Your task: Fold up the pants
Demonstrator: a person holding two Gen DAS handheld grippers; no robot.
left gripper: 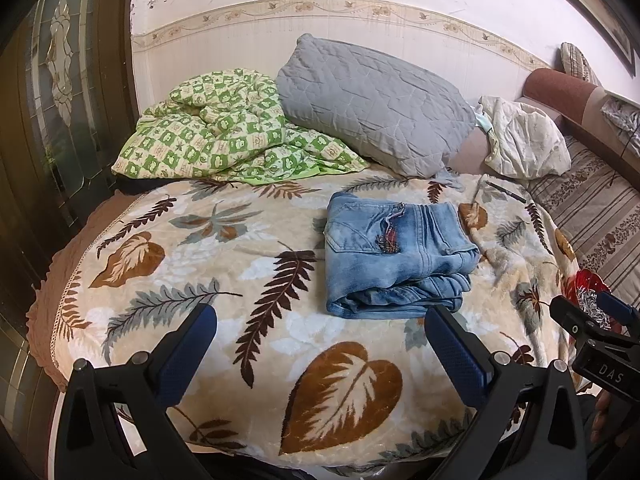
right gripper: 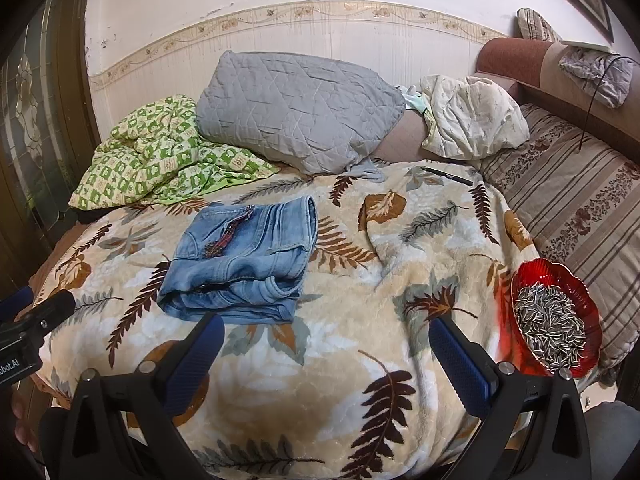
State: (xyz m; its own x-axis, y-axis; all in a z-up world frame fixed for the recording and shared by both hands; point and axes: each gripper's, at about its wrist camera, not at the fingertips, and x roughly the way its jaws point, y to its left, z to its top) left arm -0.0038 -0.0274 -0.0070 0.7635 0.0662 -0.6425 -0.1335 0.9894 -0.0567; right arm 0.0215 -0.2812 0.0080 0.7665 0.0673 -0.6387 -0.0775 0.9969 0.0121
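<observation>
Light blue jeans (left gripper: 394, 254) lie folded in a compact stack on the leaf-print blanket (left gripper: 240, 264), with a frayed red patch on top. They also show in the right wrist view (right gripper: 240, 256). My left gripper (left gripper: 320, 316) is open and empty, hovering just in front of the jeans, apart from them. My right gripper (right gripper: 326, 326) is open and empty, in front of and to the right of the jeans. The right gripper also shows at the right edge of the left wrist view (left gripper: 592, 320).
A red glass bowl of sunflower seeds (right gripper: 556, 316) sits at the bed's right edge. A grey quilted pillow (right gripper: 296, 112), a green checked quilt (right gripper: 160, 156) and a white cloth bundle (right gripper: 472, 116) lie at the back. A black pen (right gripper: 446, 175) lies behind the jeans.
</observation>
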